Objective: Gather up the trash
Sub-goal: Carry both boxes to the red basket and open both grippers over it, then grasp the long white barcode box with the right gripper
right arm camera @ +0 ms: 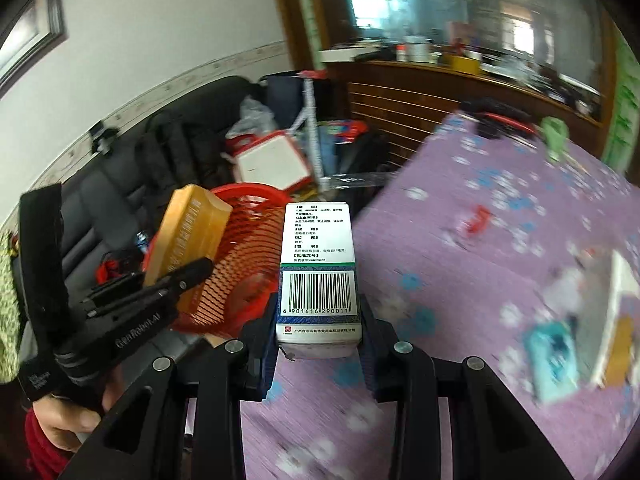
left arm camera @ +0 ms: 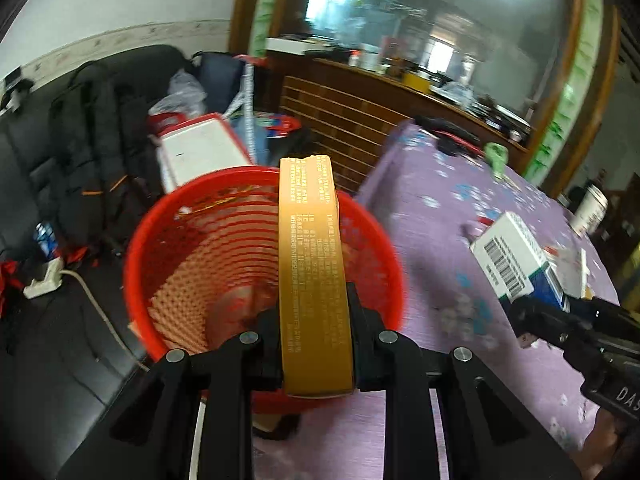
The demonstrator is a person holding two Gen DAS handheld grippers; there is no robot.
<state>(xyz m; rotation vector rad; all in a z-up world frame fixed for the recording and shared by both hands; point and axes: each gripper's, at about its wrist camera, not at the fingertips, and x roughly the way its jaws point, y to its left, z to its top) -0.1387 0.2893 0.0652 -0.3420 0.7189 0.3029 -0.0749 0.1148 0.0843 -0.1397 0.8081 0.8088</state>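
Note:
My left gripper [left arm camera: 314, 308] is shut on a long yellow box [left arm camera: 312, 264] and holds it over the open red mesh basket [left arm camera: 168, 248]. My right gripper [right arm camera: 318, 320] is shut on a white and blue medicine box [right arm camera: 318, 268] with a barcode, above the purple tablecloth next to the basket [right arm camera: 248, 248]. In the right wrist view the left gripper [right arm camera: 176, 280] and the yellow box [right arm camera: 188, 232] show at the left. In the left wrist view the right gripper [left arm camera: 532, 312] and its box [left arm camera: 512, 260] show at the right.
The purple flowered tablecloth [left arm camera: 440, 220] carries a white cup [left arm camera: 590, 208], a green item [left arm camera: 496, 158] and more small boxes [right arm camera: 554, 356]. A black sofa [left arm camera: 60, 160] with clutter stands at the left. A wooden cabinet [left arm camera: 360, 120] stands behind.

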